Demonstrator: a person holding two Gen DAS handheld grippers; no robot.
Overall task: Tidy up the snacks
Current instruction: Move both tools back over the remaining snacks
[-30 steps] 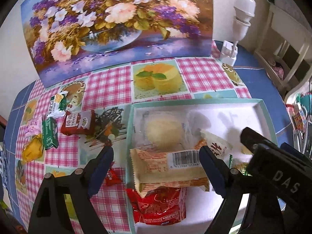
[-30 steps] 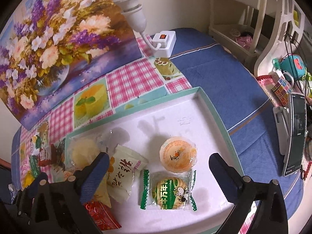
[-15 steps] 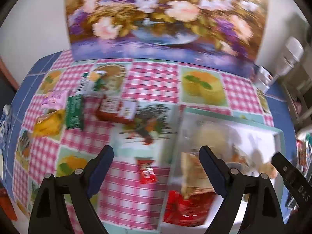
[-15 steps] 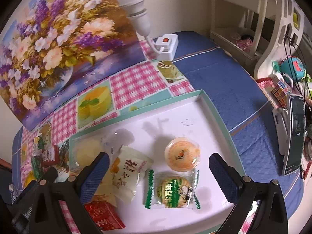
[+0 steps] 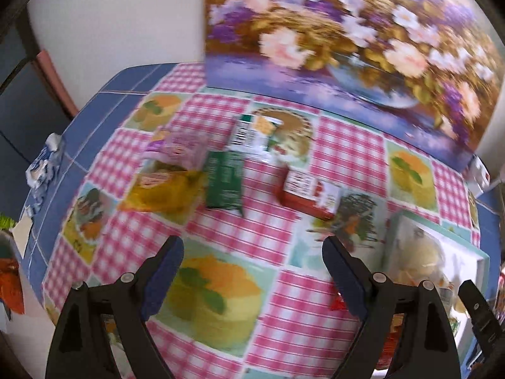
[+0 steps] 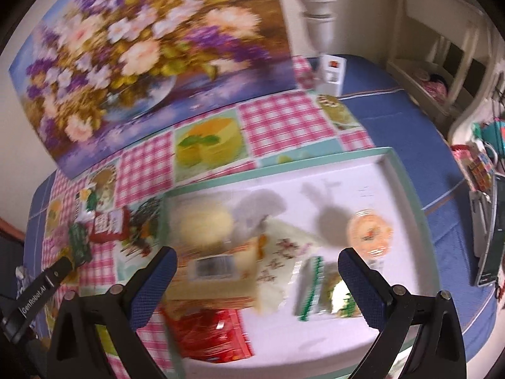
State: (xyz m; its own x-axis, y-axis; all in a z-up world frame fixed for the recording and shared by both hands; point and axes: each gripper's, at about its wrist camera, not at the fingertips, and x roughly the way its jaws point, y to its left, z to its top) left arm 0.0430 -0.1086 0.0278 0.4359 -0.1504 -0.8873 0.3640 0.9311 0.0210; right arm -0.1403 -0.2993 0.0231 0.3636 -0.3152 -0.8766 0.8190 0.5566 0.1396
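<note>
My left gripper (image 5: 252, 271) is open and empty above the checked tablecloth. Beyond it lie loose snacks: a yellow packet (image 5: 164, 189), a dark green packet (image 5: 224, 179), a pink packet (image 5: 181, 147), a white-green packet (image 5: 254, 132) and a red-white packet (image 5: 311, 194). A small red candy (image 5: 337, 303) lies by its right finger. My right gripper (image 6: 257, 279) is open and empty over the white tray (image 6: 391, 170), which holds a round cake (image 6: 202, 221), a barcode bar (image 6: 214, 268), a red packet (image 6: 211, 331), a cream packet (image 6: 284, 252), a green-edged biscuit (image 6: 328, 287) and an orange jelly cup (image 6: 371, 237).
A flower painting (image 6: 148, 47) leans against the wall behind the table. A white lamp (image 6: 317, 6) and a switch box (image 6: 333, 72) stand at the back right. A phone (image 6: 490, 230) and small toys lie at the right edge. A crumpled blue-white wrapper (image 5: 44, 164) lies at the left.
My left gripper has swung left, away from the tray to the loose snacks on the cloth. My right gripper has shifted left over the tray. Both stay open.
</note>
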